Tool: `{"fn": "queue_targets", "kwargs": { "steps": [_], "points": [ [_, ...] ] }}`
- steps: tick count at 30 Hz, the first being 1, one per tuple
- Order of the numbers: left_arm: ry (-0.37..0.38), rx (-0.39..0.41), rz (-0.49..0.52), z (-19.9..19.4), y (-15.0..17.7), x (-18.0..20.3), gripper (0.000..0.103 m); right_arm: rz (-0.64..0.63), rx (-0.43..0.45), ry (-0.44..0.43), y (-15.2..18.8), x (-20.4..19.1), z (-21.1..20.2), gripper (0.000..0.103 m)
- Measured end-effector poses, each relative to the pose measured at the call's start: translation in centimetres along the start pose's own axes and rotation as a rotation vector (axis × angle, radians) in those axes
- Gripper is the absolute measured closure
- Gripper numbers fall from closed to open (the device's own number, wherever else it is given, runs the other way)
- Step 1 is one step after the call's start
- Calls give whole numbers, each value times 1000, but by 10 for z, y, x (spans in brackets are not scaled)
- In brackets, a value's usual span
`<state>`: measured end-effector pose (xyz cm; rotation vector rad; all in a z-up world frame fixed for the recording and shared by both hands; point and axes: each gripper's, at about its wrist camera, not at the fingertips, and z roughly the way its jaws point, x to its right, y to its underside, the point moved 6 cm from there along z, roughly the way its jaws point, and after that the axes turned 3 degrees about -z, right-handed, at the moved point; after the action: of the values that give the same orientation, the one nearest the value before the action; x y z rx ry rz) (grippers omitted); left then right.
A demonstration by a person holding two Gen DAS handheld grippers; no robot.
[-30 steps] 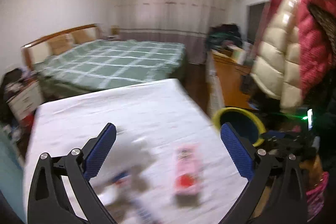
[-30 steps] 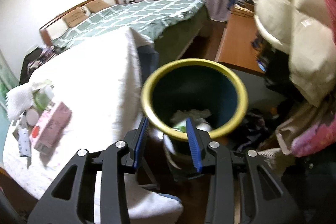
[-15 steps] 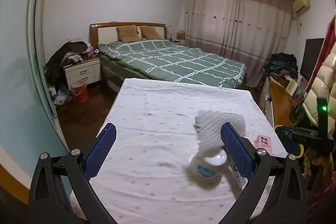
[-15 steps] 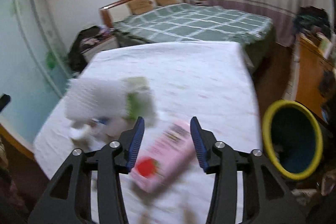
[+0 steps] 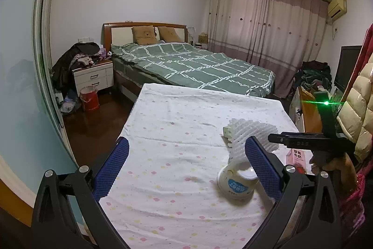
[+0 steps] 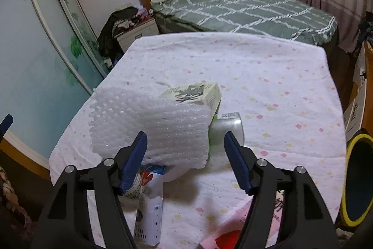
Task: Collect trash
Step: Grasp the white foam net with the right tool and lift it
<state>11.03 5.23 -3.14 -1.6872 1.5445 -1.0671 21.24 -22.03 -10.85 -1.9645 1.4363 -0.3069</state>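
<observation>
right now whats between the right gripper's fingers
In the right wrist view, the open right gripper frames the white foam net; the silver can lies just behind it.

Both grippers, left gripper (image 5: 186, 165) and right gripper (image 6: 186, 155), share black angular frames, silver screws and 2 blue textured finger pads (image 6: 137, 156) each.

Home bedroom: bed (image 5: 191, 67) with green checked quilt, wooden headboard (image 5: 144, 27), nightstand (image 5: 93, 78), drawn curtains (image 5: 265, 27), wall air conditioner (image 5: 336, 5).

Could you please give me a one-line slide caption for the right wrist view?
Open right gripper hovers over foam wrap among cartons on the table.
</observation>
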Motion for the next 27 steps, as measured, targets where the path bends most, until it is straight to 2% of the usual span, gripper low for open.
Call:
{"fn": "queue_targets", "kwargs": {
  "steps": [4,6,8,11,20,27],
  "points": [
    [6,-8,4,4,1,2,5,5,-13,-21,4,0,5,38],
    [8,-15,8,7,2,5,5,7,-18,-24,6,0,6,56],
    [9,-19,9,9,2,6,5,8,-26,-24,7,1,7,81],
    [10,-24,15,11,4,10,5,0,-13,-22,9,0,1,94],
    [13,-29,25,12,6,18,5,-33,114,-47,7,-15,-49,97],
    [18,-25,34,11,9,22,5,-63,236,-25,-2,-26,-99,97]
  ]
}}
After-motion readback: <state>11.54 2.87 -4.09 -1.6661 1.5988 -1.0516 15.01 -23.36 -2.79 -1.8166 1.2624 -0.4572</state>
